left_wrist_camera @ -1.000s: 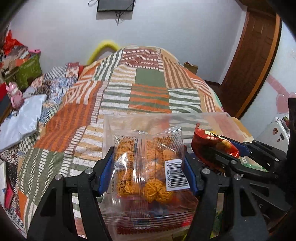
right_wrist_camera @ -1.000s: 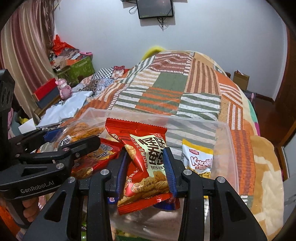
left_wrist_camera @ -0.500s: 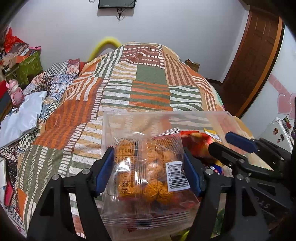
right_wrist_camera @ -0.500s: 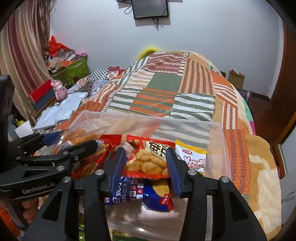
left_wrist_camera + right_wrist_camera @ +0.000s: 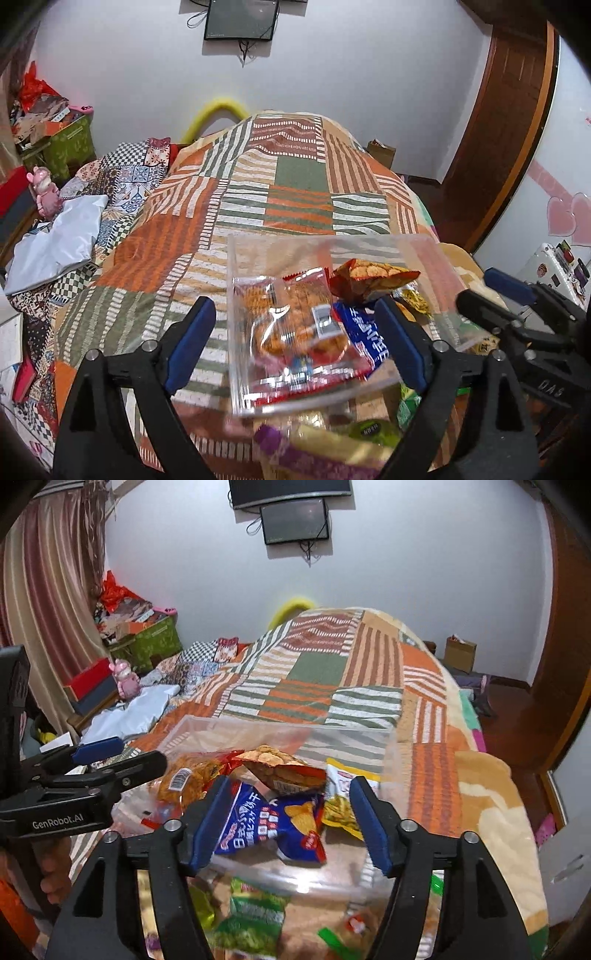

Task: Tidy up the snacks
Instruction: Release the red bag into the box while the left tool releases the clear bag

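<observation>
2 claws of mine, left [image 5: 295, 343] and right [image 5: 284, 821], gape empty; snagging the clear bin's [image 5: 332, 243] rim could tip its snacks [image 5: 273, 827] out.

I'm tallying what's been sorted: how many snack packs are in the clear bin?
4 visible: a clear pack of orange snacks at left, a red-orange pack at the back, a blue pack in front, a yellow pack at right. More may lie underneath.

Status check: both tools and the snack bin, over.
Left tool open, empty. Right tool open, empty. Clear packet and red packet lying in clear bin. More snacks visible below bin.
</observation>
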